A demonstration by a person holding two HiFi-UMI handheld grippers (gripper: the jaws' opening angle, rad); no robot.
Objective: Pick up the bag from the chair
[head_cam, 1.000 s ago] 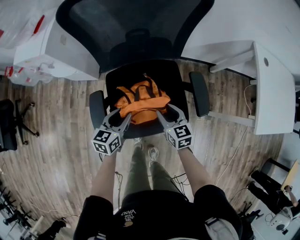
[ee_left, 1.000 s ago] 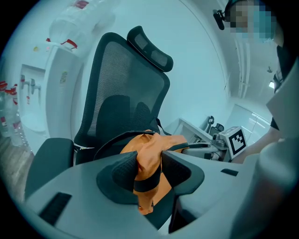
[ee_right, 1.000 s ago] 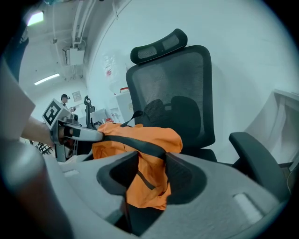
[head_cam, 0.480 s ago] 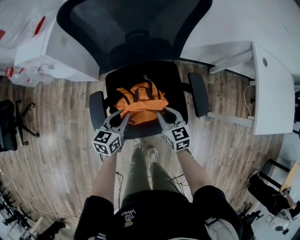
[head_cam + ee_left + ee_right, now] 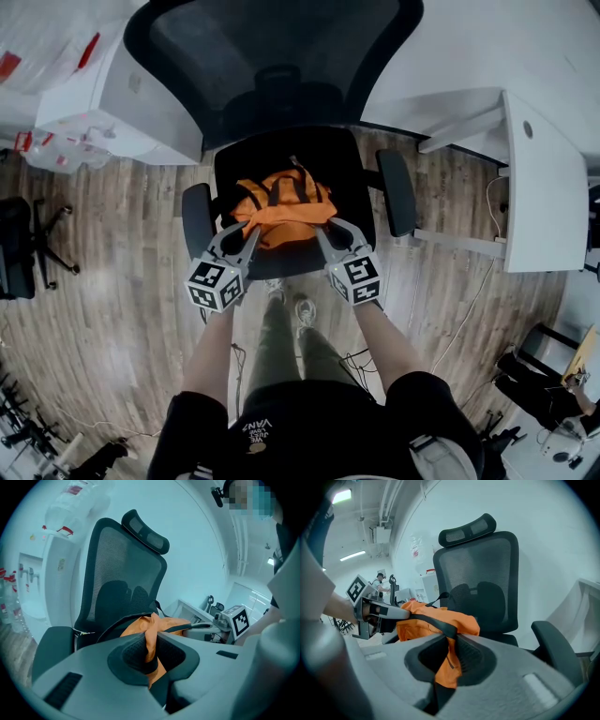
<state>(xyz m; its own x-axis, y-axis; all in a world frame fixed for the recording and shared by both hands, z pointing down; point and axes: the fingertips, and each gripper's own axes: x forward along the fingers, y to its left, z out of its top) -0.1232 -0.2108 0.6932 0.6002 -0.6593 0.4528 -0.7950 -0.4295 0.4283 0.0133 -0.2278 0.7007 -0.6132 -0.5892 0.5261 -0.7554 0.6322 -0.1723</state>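
An orange bag (image 5: pixel 279 208) with black straps lies on the seat of a black office chair (image 5: pixel 281 103). My left gripper (image 5: pixel 242 228) pinches the bag's left near corner, and orange cloth (image 5: pixel 151 639) is squeezed between its pads. At the bag's right near corner sits my right gripper (image 5: pixel 328 228), with a fold of orange cloth (image 5: pixel 449 660) and a black strap (image 5: pixel 436 623) caught between its pads. Both pairs of jaws have just been closing onto the cloth. The bag's underside is hidden against the seat.
The chair's armrests (image 5: pixel 397 190) flank the bag, the left one (image 5: pixel 195 217) close beside my left gripper. White desks (image 5: pixel 553 178) stand to the right and a white cabinet (image 5: pixel 112 103) to the left. The person's legs and shoes (image 5: pixel 291 309) stand on the wooden floor before the seat.
Both grippers' jaws have closed on the bag's near corners. The bag's near edge has bunched up and narrowed a little between them. The hands have barely shifted.
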